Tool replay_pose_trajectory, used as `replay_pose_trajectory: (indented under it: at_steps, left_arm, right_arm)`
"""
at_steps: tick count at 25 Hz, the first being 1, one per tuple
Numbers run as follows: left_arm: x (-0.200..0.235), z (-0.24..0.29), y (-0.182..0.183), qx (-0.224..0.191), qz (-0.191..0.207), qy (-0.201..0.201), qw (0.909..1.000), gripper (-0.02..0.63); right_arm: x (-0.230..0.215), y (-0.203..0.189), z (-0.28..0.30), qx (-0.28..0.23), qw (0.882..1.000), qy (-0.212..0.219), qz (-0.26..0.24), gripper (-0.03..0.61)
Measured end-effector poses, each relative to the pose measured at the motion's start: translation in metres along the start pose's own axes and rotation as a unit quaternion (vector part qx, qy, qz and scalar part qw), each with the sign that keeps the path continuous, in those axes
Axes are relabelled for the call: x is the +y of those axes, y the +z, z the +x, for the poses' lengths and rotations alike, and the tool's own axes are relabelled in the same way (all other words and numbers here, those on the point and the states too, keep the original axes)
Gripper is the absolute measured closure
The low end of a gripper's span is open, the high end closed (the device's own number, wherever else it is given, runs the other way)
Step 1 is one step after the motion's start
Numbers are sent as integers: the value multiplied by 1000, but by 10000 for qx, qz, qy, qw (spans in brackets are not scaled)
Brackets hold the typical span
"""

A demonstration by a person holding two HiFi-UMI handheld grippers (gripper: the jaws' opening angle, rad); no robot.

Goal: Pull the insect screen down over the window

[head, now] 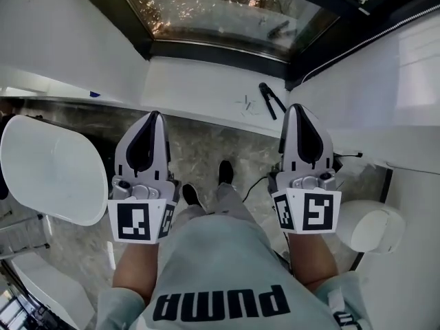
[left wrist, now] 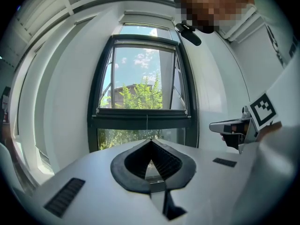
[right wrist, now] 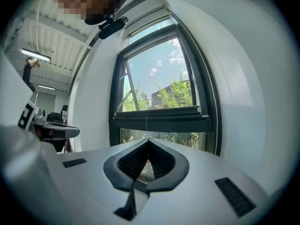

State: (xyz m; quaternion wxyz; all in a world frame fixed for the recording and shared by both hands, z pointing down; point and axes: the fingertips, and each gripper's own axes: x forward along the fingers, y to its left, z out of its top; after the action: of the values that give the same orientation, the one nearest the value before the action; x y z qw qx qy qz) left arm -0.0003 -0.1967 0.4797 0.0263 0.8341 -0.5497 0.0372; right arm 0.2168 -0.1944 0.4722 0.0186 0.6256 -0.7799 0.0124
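A dark-framed window [left wrist: 140, 86] stands straight ahead, its upper sash tilted open. Across its middle runs a dark horizontal bar [left wrist: 143, 112] [right wrist: 159, 117], and a thin cord [left wrist: 146, 122] [right wrist: 146, 124] hangs from the bar's centre. My left gripper [head: 155, 115] [left wrist: 150, 141] is shut and empty, held level, short of the window. My right gripper [head: 297, 108] [right wrist: 149, 139] is beside it, also shut with nothing in it. Both point at the bar and touch nothing. Seen from my head, the glass [head: 220, 12] lies beyond a white sill [head: 199, 88].
Black pliers [head: 271, 100] and a few small screws [head: 246, 104] lie on the sill. A white oval seat [head: 48, 167] stands at the left and a white rounded stool [head: 371, 225] at the right. A thin cable [head: 258, 181] runs over the marbled floor by my shoes [head: 225, 172].
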Motion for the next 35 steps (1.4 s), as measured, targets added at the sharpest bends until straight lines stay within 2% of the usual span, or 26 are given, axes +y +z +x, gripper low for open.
replay_pose_trajectory:
  at_steps: [4, 8, 15, 20, 28, 35]
  left_arm:
    - [-15, -26, -7, -39, 57, -107, 9999, 601]
    - [-22, -72, -14, -66, 47, -228, 9997, 601]
    - [3, -188, -17, -162, 14, -243, 9996, 600]
    - [19, -253, -28, -196, 51, -196, 9996, 601]
    - [25, -321, -86, 252, -236, -178, 9992, 601]
    - [26, -342, -97, 232, -267, -258, 9990, 601]
  right_arm:
    - [12, -10, -29, 43, 10000, -53, -40, 572]
    - [45, -11, -72, 34, 9999, -135, -83, 572]
    - [133, -8, -166, -7, 9995, -323, 57, 572]
    - [176, -21, -225, 126, 9988, -469, 48, 572]
    - [203, -62, -292, 610, 9941, -877, 170, 572]
    - [217, -81, -314, 799, 9921, -955, 144, 574]
